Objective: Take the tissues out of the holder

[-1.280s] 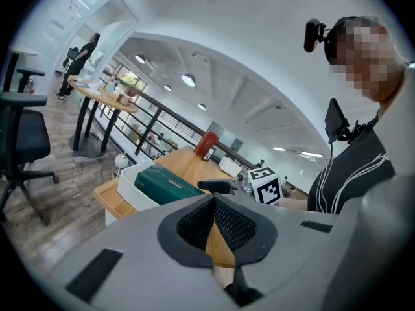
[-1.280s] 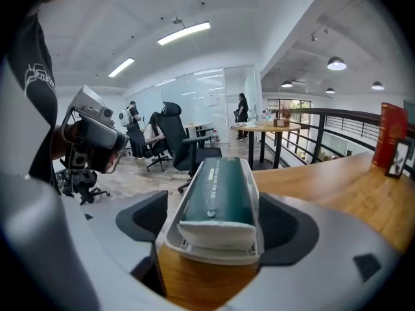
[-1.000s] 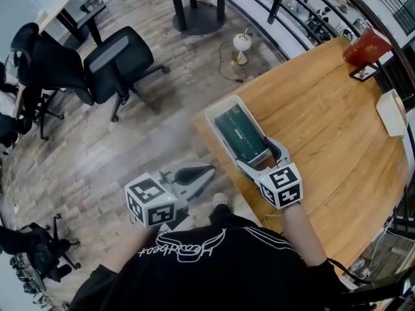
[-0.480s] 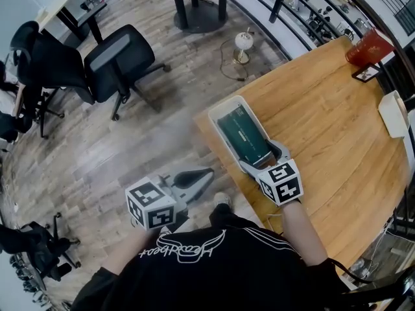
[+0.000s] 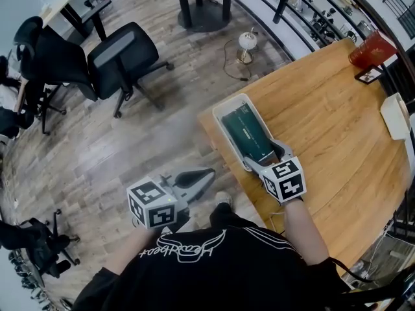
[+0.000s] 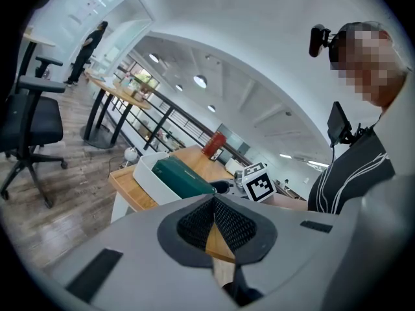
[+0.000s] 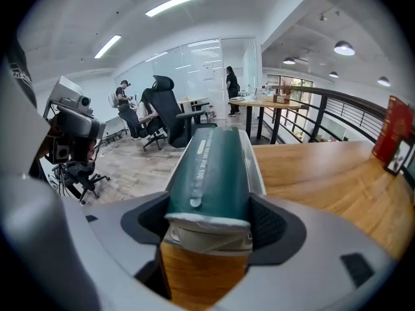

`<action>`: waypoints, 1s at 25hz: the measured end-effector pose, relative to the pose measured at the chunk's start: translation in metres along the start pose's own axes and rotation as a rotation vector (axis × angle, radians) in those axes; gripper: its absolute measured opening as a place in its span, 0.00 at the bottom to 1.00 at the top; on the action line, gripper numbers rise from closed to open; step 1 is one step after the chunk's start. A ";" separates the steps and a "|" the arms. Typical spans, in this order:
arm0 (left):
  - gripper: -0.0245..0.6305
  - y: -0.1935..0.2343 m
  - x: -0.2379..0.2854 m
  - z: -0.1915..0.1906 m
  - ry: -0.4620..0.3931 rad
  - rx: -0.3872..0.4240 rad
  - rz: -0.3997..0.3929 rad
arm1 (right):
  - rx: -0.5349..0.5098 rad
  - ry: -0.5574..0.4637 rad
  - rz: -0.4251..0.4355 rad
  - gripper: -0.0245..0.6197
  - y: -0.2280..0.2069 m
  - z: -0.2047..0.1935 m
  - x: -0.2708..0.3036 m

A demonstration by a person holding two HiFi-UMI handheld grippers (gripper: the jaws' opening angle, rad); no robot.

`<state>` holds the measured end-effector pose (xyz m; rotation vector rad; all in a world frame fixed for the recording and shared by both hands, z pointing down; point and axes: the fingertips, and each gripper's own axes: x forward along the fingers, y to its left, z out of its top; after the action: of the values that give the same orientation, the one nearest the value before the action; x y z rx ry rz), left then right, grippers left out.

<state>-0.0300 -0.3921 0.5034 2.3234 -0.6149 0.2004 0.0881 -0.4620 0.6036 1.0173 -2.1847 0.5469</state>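
Head view, left to right. Three black office chairs on the wood floor: two in the upper left (image 5: 42, 50) (image 5: 123, 57), a third at the lower left edge (image 5: 32, 245). One left gripper (image 5: 206, 173) low centre, over the floor, off the table; its own view has the jaws pressed together at the tips with nothing between them. One white holder (image 5: 232, 101) at the near left corner of the wooden table (image 5: 324, 128). One dark green tissue pack (image 5: 246, 133) lies flat inside the holder, long axis lower right to upper left, same line as the holder. One right gripper (image 5: 264, 157) at the pack's lower-right end, jaws pinching that end from both sides. One red object (image 5: 369, 47) stands at the table's upper right.
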 end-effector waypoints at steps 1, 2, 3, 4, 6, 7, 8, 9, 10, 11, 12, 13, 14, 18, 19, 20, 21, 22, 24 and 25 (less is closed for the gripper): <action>0.06 0.000 -0.001 -0.001 0.001 0.000 0.002 | 0.000 0.000 0.004 0.60 0.000 0.000 0.000; 0.06 0.000 -0.002 -0.002 0.001 -0.002 0.004 | 0.002 0.000 0.008 0.60 0.000 0.000 -0.001; 0.06 0.000 -0.003 -0.004 0.001 -0.004 0.006 | 0.003 0.000 0.009 0.60 0.000 0.000 -0.002; 0.06 0.000 -0.004 -0.004 0.001 -0.007 0.008 | 0.002 -0.001 0.009 0.59 0.001 0.000 -0.002; 0.06 -0.001 -0.004 -0.005 -0.001 -0.010 0.013 | -0.008 -0.004 0.005 0.59 0.000 0.002 -0.004; 0.06 -0.002 -0.004 -0.004 -0.002 -0.010 0.013 | -0.015 -0.005 0.002 0.59 0.000 0.002 -0.004; 0.06 -0.003 -0.003 -0.004 -0.004 -0.009 0.012 | -0.019 -0.006 0.000 0.58 -0.001 0.002 -0.004; 0.06 -0.004 -0.003 -0.004 -0.006 -0.008 0.011 | -0.020 -0.006 -0.003 0.58 -0.001 0.001 -0.005; 0.06 -0.005 -0.003 -0.003 -0.009 -0.006 0.010 | -0.019 -0.007 -0.005 0.58 -0.001 0.002 -0.004; 0.06 -0.005 -0.005 -0.002 -0.012 -0.005 0.010 | -0.015 -0.009 -0.006 0.58 -0.001 0.002 -0.004; 0.06 -0.005 -0.007 -0.001 -0.015 -0.005 0.010 | -0.010 -0.012 -0.008 0.58 0.000 0.004 -0.004; 0.06 -0.004 -0.009 0.000 -0.017 -0.005 0.011 | -0.005 -0.015 -0.010 0.58 0.001 0.005 -0.003; 0.06 -0.004 -0.011 0.000 -0.020 -0.005 0.012 | -0.001 -0.018 -0.011 0.58 0.001 0.006 -0.003; 0.06 -0.002 -0.017 -0.001 -0.024 -0.006 0.019 | 0.016 -0.030 -0.007 0.58 0.005 0.008 -0.003; 0.06 -0.002 -0.018 -0.001 -0.025 -0.006 0.021 | 0.016 -0.031 -0.007 0.58 0.006 0.009 -0.003; 0.06 -0.003 -0.019 -0.001 -0.026 -0.006 0.022 | 0.014 -0.030 -0.009 0.58 0.007 0.009 -0.003; 0.06 -0.004 -0.020 -0.001 -0.026 -0.005 0.023 | 0.012 -0.030 -0.013 0.58 0.007 0.009 -0.004; 0.06 -0.004 -0.021 -0.001 -0.027 -0.003 0.023 | 0.010 -0.031 -0.020 0.58 0.007 0.009 -0.005; 0.06 -0.006 -0.023 -0.001 -0.029 0.002 0.021 | 0.008 -0.040 -0.037 0.58 0.007 0.011 -0.007; 0.06 -0.007 -0.024 -0.001 -0.031 0.005 0.020 | 0.008 -0.046 -0.046 0.58 0.006 0.012 -0.008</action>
<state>-0.0477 -0.3782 0.4923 2.3295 -0.6533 0.1757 0.0825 -0.4611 0.5892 1.0913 -2.1947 0.5161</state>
